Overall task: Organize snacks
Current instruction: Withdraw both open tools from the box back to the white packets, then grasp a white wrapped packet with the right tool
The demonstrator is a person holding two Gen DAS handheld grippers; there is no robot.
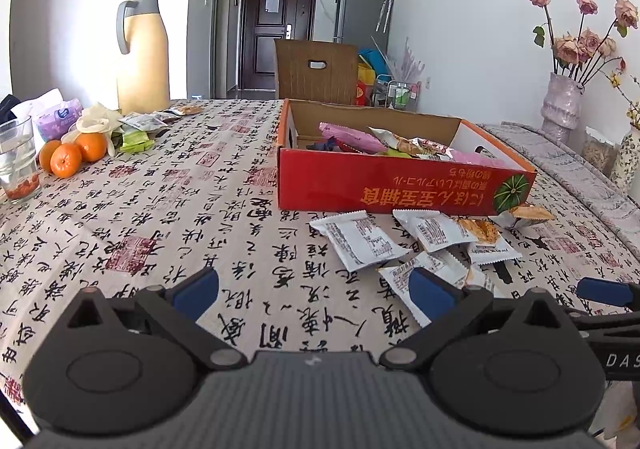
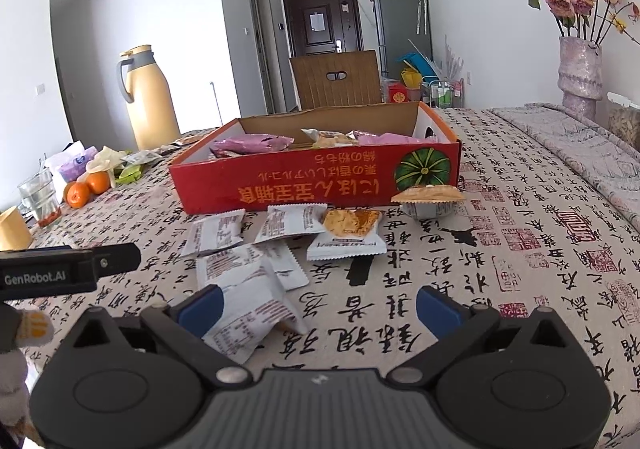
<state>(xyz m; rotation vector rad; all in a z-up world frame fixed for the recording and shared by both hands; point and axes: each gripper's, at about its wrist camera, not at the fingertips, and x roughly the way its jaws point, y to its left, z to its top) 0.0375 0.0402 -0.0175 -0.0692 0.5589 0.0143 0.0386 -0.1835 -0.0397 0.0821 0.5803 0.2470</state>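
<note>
A red cardboard box [image 1: 384,189] [image 2: 320,185] holding pink and other snack packets stands on the patterned tablecloth. Several white snack packets [image 1: 360,243] [image 2: 248,293] lie loose in front of it, and one foil-cupped cake [image 2: 428,201] sits by the box's right corner. My left gripper [image 1: 316,291] is open low over the cloth, with a packet just behind its right finger. My right gripper [image 2: 320,307] is open wide, and a white packet [image 2: 256,313] lies against its left finger, not pinched. The left gripper's body [image 2: 60,273] shows at the right wrist view's left edge.
A yellow thermos jug [image 1: 142,57], oranges [image 1: 66,159], a glass [image 1: 16,165], tissue packs and small packets crowd the far left. A chair back [image 1: 316,69] stands behind the table. A vase of dried roses [image 1: 562,105] stands at the right on a grey cloth.
</note>
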